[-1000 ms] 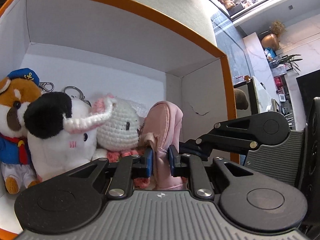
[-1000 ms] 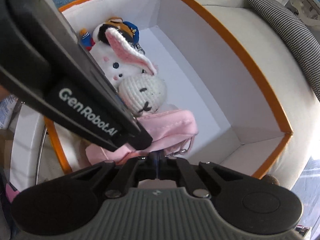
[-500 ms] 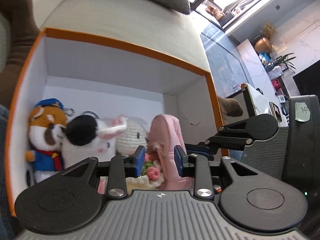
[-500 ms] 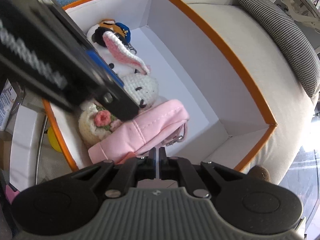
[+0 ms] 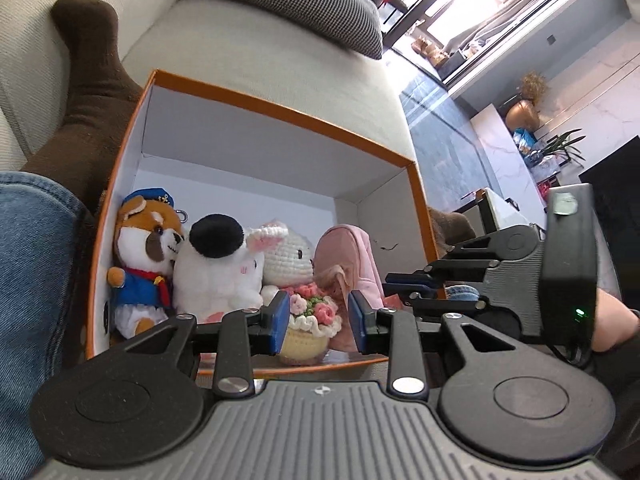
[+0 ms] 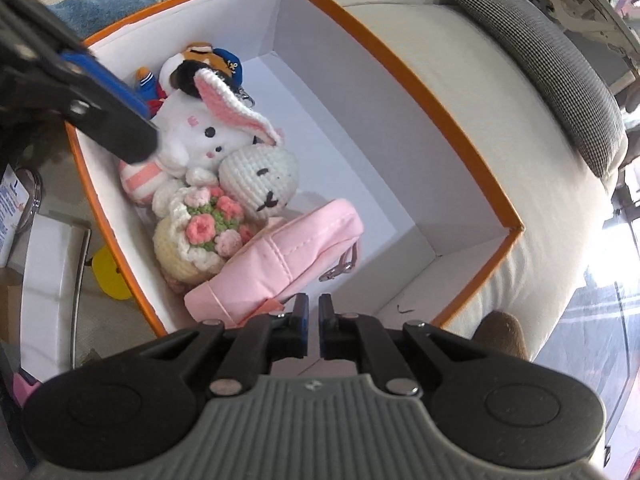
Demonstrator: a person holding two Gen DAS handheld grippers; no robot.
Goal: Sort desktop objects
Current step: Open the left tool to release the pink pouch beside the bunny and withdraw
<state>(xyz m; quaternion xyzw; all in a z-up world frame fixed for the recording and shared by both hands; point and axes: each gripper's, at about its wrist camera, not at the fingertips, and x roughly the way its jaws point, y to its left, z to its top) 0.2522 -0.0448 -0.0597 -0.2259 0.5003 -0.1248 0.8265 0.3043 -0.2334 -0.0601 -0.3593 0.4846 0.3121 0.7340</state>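
Nearest, left gripper: jaws apart, nothing between the blue pads, hovering just outside the near rim of the orange box. Right gripper: jaws nearly together with only a thin slit, empty, poised over the near corner.

Just beyond, inside the box: pink pouch leaning on edge against the crocheted flower basket. Behind these, crocheted white bunny, then the white plush rabbit with a black ear, then the sailor-capped fox plush at the far end. All packed along one wall, the rest of the floor bare.

Likely step: withdrawing after placing. Best lifted straight up and away, clear of the rim and the pouch's metal clasp, so nothing topples. Farther off, sofa cushion.
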